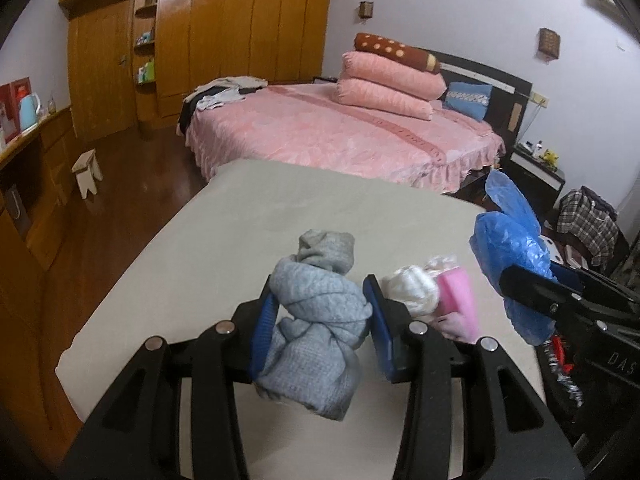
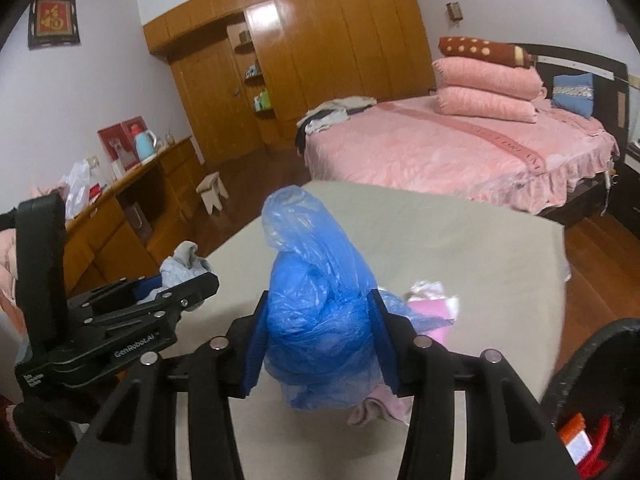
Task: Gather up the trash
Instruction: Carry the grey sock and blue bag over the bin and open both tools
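My left gripper (image 1: 320,312) is shut on a knotted grey cloth bundle (image 1: 316,320) and holds it above the beige table (image 1: 280,208). My right gripper (image 2: 318,320) is shut on a crumpled blue plastic bag (image 2: 316,292), also off the table. The bag shows at the right of the left wrist view (image 1: 512,248). The left gripper and grey bundle (image 2: 184,264) show at the left of the right wrist view. A white and pink wad with a pink wrapper (image 1: 440,292) lies on the table between the grippers; it also shows behind the bag (image 2: 432,304).
A dark bin (image 2: 592,392) with red and orange scraps sits at the lower right. A pink bed (image 1: 340,136) stands beyond the table. A wooden sideboard (image 2: 132,200) runs along the left, with a small stool (image 1: 86,172) on the floor.
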The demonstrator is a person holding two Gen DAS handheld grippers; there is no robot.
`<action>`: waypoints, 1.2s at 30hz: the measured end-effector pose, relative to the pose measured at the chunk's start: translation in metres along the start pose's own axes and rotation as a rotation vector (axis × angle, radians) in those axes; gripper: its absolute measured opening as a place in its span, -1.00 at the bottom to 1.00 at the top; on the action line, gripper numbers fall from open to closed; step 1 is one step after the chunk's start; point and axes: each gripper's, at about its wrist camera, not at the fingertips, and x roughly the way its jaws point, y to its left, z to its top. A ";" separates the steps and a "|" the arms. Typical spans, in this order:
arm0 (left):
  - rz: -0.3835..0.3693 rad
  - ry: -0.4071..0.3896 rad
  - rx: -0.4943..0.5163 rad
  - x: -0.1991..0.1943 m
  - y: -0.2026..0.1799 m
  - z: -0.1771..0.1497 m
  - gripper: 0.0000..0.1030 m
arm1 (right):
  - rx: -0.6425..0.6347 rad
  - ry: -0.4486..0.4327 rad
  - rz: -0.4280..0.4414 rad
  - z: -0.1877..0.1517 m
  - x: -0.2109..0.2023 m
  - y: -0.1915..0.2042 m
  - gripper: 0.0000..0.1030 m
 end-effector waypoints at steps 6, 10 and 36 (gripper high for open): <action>-0.065 -0.023 0.033 -0.017 -0.036 0.006 -0.20 | 0.020 -0.039 -0.037 0.003 -0.035 -0.017 -0.09; -0.114 -0.038 0.058 -0.025 -0.063 0.006 -0.20 | 0.019 -0.067 -0.079 -0.001 -0.064 -0.031 -0.09; -0.381 -0.041 0.259 -0.024 -0.234 -0.013 -0.20 | 0.158 -0.158 -0.363 -0.043 -0.187 -0.151 -0.08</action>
